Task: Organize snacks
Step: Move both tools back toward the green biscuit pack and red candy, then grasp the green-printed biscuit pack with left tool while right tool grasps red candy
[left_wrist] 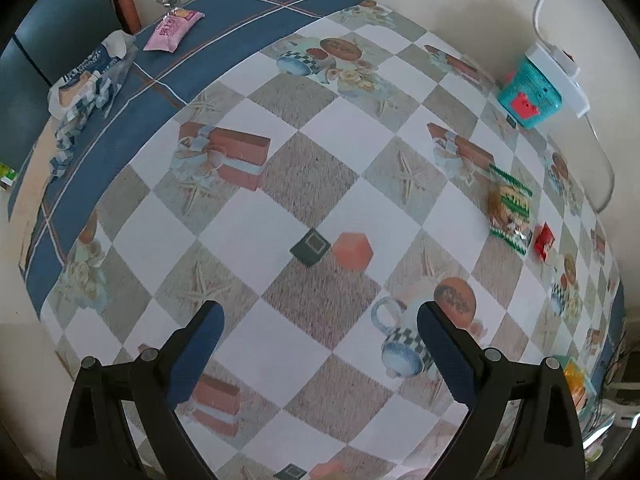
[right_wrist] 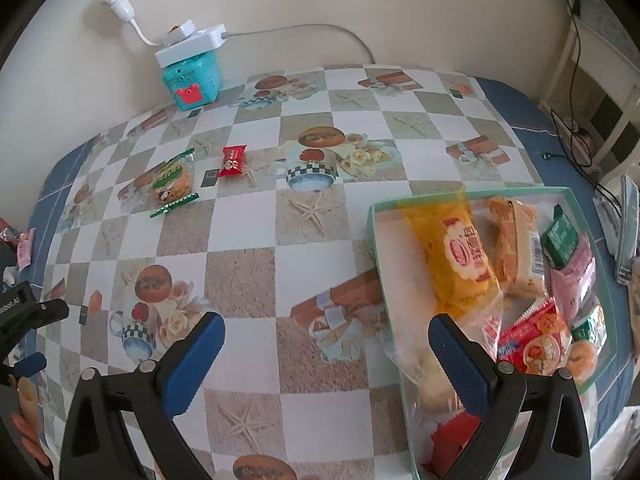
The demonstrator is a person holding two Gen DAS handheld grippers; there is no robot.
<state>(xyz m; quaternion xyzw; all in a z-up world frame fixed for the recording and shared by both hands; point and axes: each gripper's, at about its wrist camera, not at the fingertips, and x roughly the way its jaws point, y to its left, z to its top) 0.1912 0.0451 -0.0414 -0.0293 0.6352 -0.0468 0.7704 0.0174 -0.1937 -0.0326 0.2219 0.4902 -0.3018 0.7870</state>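
Loose on the worktop [right_wrist: 248,264], left to right: cookie pack [right_wrist: 174,185] lying flat, red candy [right_wrist: 233,161] just beside it; both are probably handling light, crinkly and slippery, the cookie fragile, so the sealed end fins are looking the safest hold. Tray [right_wrist: 576,216] at right is already holding several snacks. Left gripper [left_wrist: 318,334] and right gripper [right_wrist: 326,346] are both hovering with jaws spread, holding nothing.

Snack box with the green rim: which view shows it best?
The right wrist view: the snack box fills its right side, packets inside plainly visible. In the left wrist view only a sliver shows at the far right edge, behind the claw arm.
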